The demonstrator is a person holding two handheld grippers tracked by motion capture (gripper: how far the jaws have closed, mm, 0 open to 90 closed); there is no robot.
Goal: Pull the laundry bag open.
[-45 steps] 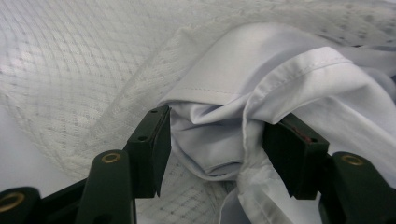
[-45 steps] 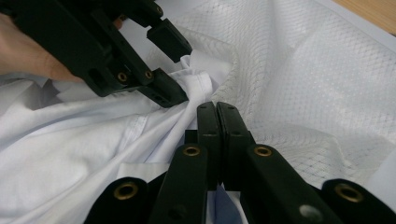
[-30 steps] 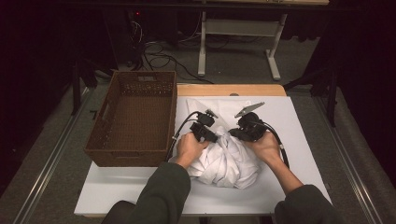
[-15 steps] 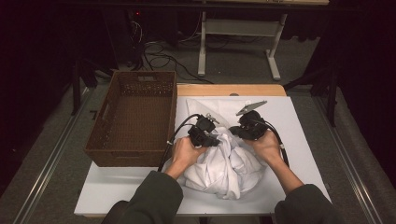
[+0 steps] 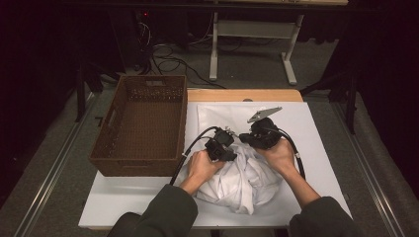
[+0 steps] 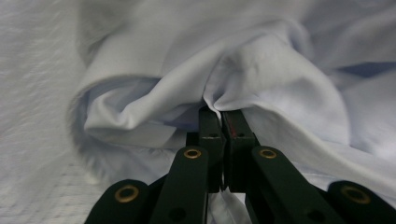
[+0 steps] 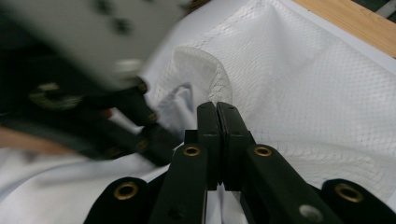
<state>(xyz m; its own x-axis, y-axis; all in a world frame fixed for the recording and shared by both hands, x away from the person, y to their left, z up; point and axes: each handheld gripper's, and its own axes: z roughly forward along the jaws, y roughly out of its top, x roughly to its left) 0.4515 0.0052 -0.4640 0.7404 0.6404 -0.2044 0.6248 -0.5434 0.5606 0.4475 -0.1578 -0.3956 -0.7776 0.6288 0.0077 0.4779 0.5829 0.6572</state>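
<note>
Since the earlier frames the left gripper has shifted away from the person along the white cloth, and the cloth's bunched folds have changed shape under it; its jaws have just finished closing, with fabric between them. The right gripper has stayed where it was.

Seen from the left gripper view, the left fingers are pressed together, pinching a ridge of the cloth right at their tips; folds rise beyond and to both sides of them. From the right gripper view, the right fingers are likewise pressed together on a fold of the cloth that curls up just past their tips.

The cloth lies crumpled on the worktop, under and behind both sets of fingers. A basket stands well to the left of the left fingers.
</note>
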